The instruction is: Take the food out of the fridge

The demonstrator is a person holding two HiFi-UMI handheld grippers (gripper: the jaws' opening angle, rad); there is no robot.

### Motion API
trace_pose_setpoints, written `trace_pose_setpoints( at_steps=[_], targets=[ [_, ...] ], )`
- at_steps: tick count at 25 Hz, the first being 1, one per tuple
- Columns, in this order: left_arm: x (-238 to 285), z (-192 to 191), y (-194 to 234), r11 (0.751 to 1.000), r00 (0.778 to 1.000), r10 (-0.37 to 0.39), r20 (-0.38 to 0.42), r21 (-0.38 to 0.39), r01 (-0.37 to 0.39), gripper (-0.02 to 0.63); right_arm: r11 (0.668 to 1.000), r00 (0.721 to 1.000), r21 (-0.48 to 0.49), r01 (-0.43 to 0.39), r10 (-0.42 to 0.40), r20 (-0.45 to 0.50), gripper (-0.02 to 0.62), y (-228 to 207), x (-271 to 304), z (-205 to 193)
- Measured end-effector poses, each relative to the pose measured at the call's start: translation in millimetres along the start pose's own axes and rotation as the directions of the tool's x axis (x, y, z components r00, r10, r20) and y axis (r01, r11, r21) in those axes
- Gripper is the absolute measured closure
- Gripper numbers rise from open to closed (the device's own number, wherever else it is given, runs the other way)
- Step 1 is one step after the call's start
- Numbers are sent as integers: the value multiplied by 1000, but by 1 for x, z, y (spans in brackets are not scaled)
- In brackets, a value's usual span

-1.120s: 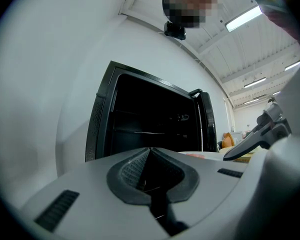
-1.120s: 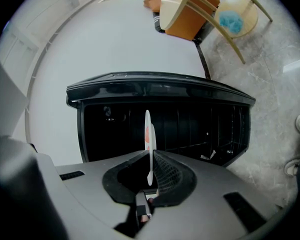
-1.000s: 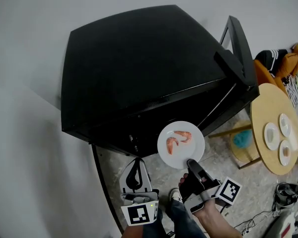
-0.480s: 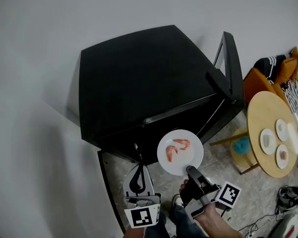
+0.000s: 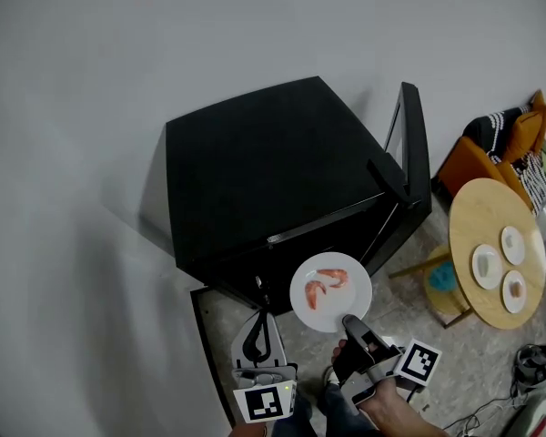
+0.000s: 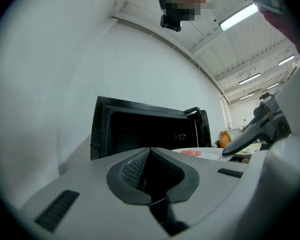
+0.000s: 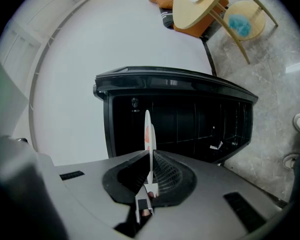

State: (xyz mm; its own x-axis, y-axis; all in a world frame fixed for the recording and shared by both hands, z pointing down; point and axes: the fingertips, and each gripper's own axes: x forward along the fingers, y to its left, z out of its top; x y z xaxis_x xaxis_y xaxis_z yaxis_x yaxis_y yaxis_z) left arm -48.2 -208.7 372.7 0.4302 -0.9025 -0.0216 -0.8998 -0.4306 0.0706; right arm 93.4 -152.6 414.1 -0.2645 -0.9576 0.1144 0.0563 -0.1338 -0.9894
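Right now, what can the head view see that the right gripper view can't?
Only the head view: the left gripper, the top of the fridge, and the whole face of the plate. Only the right gripper view: the fridge's dark inside, and the plate edge-on, clamped in the right gripper. Both: the fridge, the plate and the round wooden table.

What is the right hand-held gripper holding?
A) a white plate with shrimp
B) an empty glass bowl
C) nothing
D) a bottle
A: the right hand-held gripper is closed on the rim of the white plate, which carries shrimp.
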Motion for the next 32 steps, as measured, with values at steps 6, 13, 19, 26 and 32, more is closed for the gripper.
trace_pose_setpoints(
  at_steps=[6,13,19,26,32],
  targets=[
    [-6,19,-9,999,999,-33,0,4,33,592,1000,1000,-14,-6,6,0,560,20,-4,-1],
    [-9,43,-8,999,999,-46,12,6,46,592,1000,1000,-8,-20,20,2,560,39,-7,-2],
    [-14,62,-9,998,998,-55,19,15,54,593,1000,1000,-22,-19,19,-6,560,53,-12,-5],
    [-21,87,-7,999,998,-44,42,14,44,594,999,999,-40,-35,34,-22,560,74,-17,-8],
    [-29,100,-4,995,997,-61,43,80,58,593,998,999,-44,-39,37,-37,560,87,-21,-14]
  ],
)
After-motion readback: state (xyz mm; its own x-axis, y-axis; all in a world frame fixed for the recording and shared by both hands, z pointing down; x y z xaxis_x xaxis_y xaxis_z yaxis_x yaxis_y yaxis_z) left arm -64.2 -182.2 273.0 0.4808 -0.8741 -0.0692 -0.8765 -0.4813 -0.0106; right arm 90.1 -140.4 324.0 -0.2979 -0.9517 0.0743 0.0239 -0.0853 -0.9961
